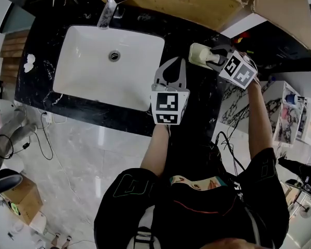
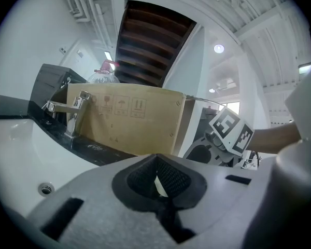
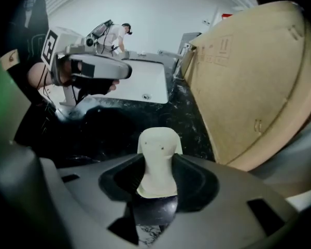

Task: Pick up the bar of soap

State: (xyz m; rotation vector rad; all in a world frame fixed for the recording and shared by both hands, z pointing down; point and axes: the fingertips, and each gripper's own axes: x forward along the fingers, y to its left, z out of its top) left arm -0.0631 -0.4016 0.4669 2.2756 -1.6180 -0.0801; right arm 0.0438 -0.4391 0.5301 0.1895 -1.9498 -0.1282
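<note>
As seen nearest the body, over the black table [image 1: 197,105]: left claw [image 1: 171,61], jaws pressed together on nothing. Farther out to the right, right claw [image 3: 156,165], clamped on the bar of soap [image 3: 158,152], pads against both its sides, pale end poking out past the tips. Cannot tell whether resting on the table or just clear of it. Sits right of the white sink [image 1: 88,61], near the cardboard box [image 1: 186,4]. Beyond, at the sink's far rim, a metal tap [image 1: 108,12].
</note>
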